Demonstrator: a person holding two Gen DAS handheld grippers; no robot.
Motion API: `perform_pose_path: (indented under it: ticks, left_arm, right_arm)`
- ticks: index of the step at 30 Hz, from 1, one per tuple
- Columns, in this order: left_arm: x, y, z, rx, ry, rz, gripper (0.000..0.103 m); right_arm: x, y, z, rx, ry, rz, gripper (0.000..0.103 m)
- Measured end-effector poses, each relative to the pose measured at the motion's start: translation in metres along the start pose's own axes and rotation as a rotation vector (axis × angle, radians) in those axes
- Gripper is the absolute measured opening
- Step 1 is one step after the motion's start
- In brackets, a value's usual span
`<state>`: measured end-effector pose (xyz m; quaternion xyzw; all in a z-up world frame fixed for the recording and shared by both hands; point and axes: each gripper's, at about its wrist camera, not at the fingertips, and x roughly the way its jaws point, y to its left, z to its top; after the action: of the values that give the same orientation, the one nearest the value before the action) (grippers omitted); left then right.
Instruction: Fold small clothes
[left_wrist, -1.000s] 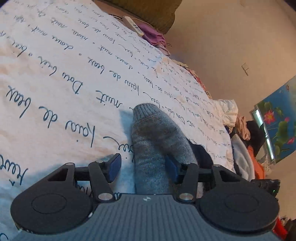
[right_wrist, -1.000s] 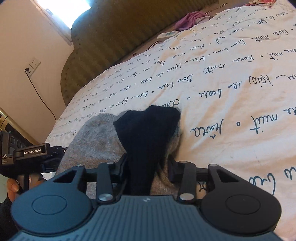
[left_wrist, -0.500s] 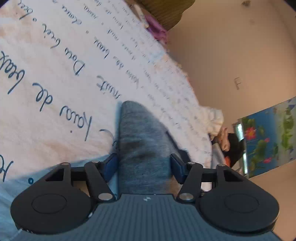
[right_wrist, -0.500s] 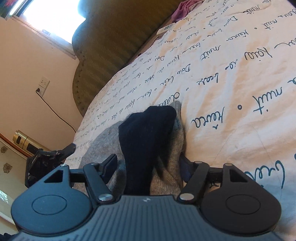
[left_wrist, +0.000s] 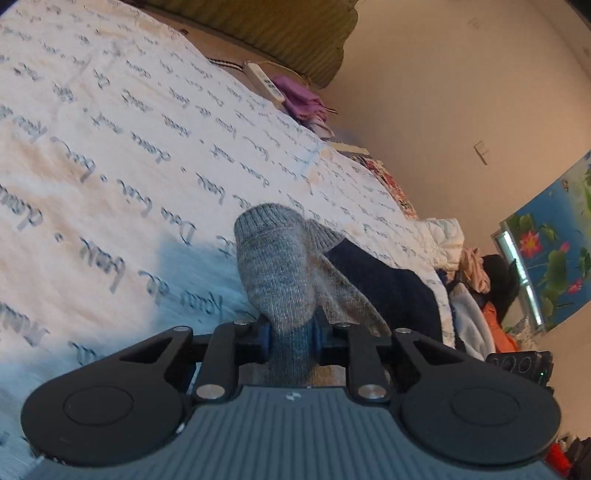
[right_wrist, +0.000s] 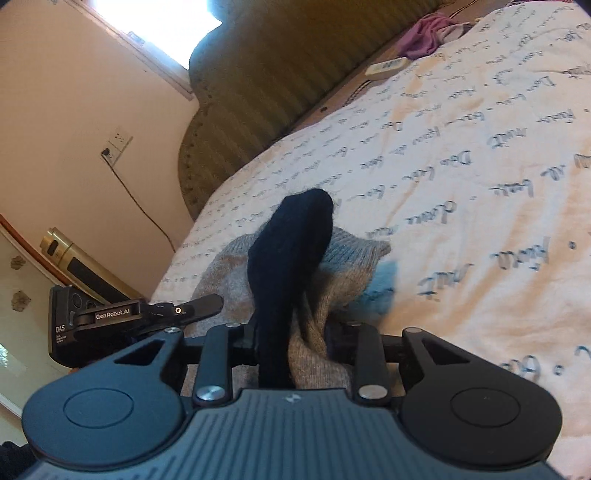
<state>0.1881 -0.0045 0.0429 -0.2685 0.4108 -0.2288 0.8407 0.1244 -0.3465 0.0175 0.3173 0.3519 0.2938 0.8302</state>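
Left gripper (left_wrist: 290, 334): jaws have just been closing and are now clenched on the near end of the grey sock (left_wrist: 280, 273), the blue pads pressing the knit from both sides. Right gripper (right_wrist: 291, 341): jaws likewise have just been closing; now clamped on a bunch made of the dark sock (right_wrist: 291, 258) together with grey knit beside it. Judged reason for the two grips: each gripper takes one end of the stacked pair, so the bundle can be lifted and doubled over without the layers sliding apart. Position: the pair sits near the close edge of the white bedspread (left_wrist: 122, 177) printed with handwriting, partly raised off it where the jaws hold. Orientation, left wrist view: the grey sock's long axis runs away from the jaws, ribbed cuff at the far end, arched upward and not flat. The dark sock (left_wrist: 388, 280) lies to its right, part covered by grey. Orientation, right wrist view: the dark sock's rounded end rises up and away from the jaws, over the grey layer. The left gripper (right_wrist: 155, 310) shows at that view's left, beside the grey fabric. Farther off: a white remote (right_wrist: 386, 66) and purple cloth (right_wrist: 428, 33) near the olive headboard (right_wrist: 295, 74). Fold judged just begun.
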Motion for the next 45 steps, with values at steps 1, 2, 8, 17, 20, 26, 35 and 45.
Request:
perform_pose_path:
  ticks: [1,2,8,17,20,26,35,45]
  left_arm:
    - [-0.002,0.003,0.009,0.014,-0.012,0.029,0.023]
    - [0.001,0.007,0.019,0.026,-0.017,0.058,0.023]
    - [0.043,0.046,0.060,0.027,0.047,0.212,0.014]
    - [-0.050,0.040,-0.035,0.001,-0.010,-0.037,0.050]
    - [-0.052,0.036,-0.074,0.031,0.046,-0.062,0.057]
    - [-0.037,0.029,-0.102,0.035,0.120,-0.063,0.024]
    - [-0.104,0.025,-0.077,0.100,0.053,-0.046,0.014]
    - [-0.102,0.055,-0.119,0.074,0.135,0.021,0.025]
  right_arm:
    - [0.013,0.004,0.004,0.012,0.004,0.016,0.028]
    - [0.026,0.004,0.008,0.024,0.009,0.021,0.028]
    - [0.095,-0.031,0.025,0.227,0.072,-0.058,0.041]
    - [-0.001,-0.017,-0.012,0.118,0.003,-0.047,0.092]
    - [-0.016,-0.019,-0.044,0.139,0.061,-0.054,0.091]
    - [-0.010,0.002,-0.074,0.118,0.111,0.019,0.077]
    - [-0.004,0.050,-0.077,0.033,0.166,0.123,0.017]
    - [0.001,0.018,-0.123,0.173,0.183,0.093,0.022]
